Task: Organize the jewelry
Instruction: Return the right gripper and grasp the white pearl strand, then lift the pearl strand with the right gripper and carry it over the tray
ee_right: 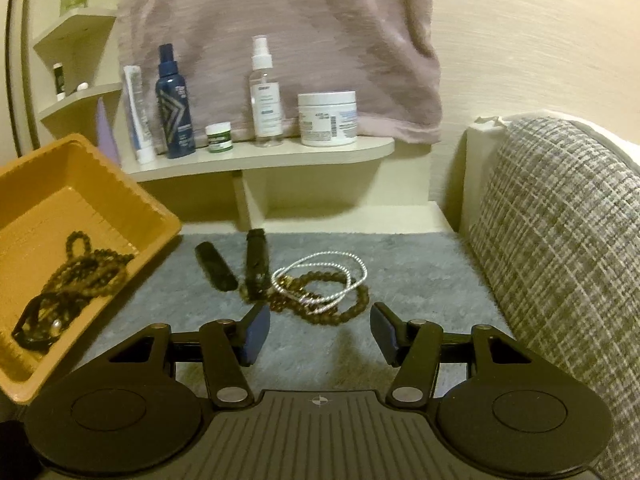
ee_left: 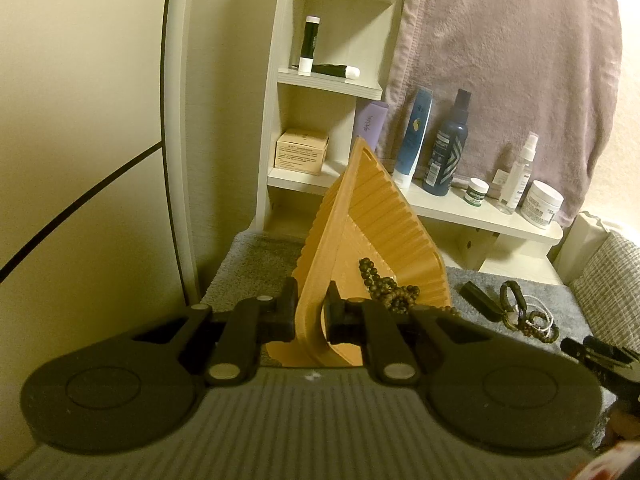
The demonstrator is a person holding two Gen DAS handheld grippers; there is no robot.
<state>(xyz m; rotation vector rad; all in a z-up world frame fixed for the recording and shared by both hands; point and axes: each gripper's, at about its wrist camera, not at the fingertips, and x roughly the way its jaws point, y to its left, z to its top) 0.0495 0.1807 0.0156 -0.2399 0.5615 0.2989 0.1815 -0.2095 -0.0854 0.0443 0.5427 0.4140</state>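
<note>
**Left claw pinches the tilted tray; right claw spread before the loose bracelets**

Nearest the left wrist camera, the left claw (ee_left: 311,314) is pressed together on the rim of an orange ribbed tray (ee_left: 372,216), one pad on each side of the wall. The tray is tipped up on edge over the grey mat (ee_left: 256,256), its open face turned toward the right side of the mat. A dark wooden bead strand (ee_left: 384,286) lies inside the tray; in the right wrist view the same strand (ee_right: 94,266) sits tangled in the tray's lower part, together with a black band (ee_right: 36,326) near the low corner.

The right claw (ee_right: 320,334) is spread about halfway, with nothing between its pads and nothing touching them. It hangs just above the mat, pointing at the loose pile directly ahead: a white twisted cord bracelet (ee_right: 320,276) lying across a brown bead bracelet (ee_right: 332,304). The pile is near the claw's tips but apart from them. Two black stick-shaped pieces (ee_right: 216,268) lie just left of the pile, between it and the tray (ee_right: 72,208), which fills the mat's left side.

Behind the mat's far edge a cream shelf (ee_right: 280,156) carries a white jar (ee_right: 327,118), a clear spray bottle (ee_right: 266,96), a small green pot (ee_right: 219,136) and a dark blue bottle (ee_right: 174,108). A checked cushion (ee_right: 560,260) borders the mat's right edge.
</note>
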